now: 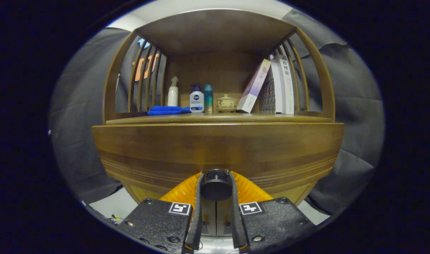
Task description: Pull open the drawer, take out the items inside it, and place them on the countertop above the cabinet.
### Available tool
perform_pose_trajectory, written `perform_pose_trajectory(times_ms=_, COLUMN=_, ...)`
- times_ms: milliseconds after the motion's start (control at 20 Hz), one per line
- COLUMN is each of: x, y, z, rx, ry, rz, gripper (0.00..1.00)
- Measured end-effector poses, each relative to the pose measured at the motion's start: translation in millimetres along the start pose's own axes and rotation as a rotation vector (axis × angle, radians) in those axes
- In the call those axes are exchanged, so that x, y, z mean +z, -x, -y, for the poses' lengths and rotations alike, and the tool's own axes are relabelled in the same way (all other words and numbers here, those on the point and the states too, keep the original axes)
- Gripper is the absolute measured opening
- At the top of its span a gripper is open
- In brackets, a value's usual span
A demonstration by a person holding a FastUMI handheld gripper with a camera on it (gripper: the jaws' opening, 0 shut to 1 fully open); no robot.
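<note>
The wooden cabinet's drawer front point(218, 148) stands close ahead of me, and its inside is hidden. A dark round knob point(216, 187) sticks out from the drawer's lower middle. My gripper point(216, 178) is shut on this knob, with one black finger pad point(198, 197) pressing each side of it. The orange ribbed finger backs flare out on both sides of the knob. Above the drawer runs the countertop point(271, 119), inside an open shelf with slatted sides.
The countertop holds a blue cloth point(165, 110), a white spray bottle point(173, 92), a white lotion bottle point(197, 100), a teal bottle point(208, 98), a lidded cup on a saucer point(225, 103) and leaning books point(271, 88). Bare wood lies along its front edge.
</note>
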State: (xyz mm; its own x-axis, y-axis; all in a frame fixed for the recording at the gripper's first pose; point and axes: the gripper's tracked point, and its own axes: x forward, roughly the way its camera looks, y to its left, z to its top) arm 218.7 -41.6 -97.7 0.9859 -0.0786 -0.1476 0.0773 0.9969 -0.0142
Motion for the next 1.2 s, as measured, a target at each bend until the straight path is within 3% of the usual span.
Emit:
perform_pose_trajectory(times_ms=650, x=-32.3, y=108.4, z=1.4, rx=0.026, ry=0.038, rz=-0.053, gripper=0.37)
perform_pose_trajectory(times_ms=1200, x=-52.4, y=168.9, z=0.3, rx=0.091, ry=0.056, rz=-0.086, gripper=0.37)
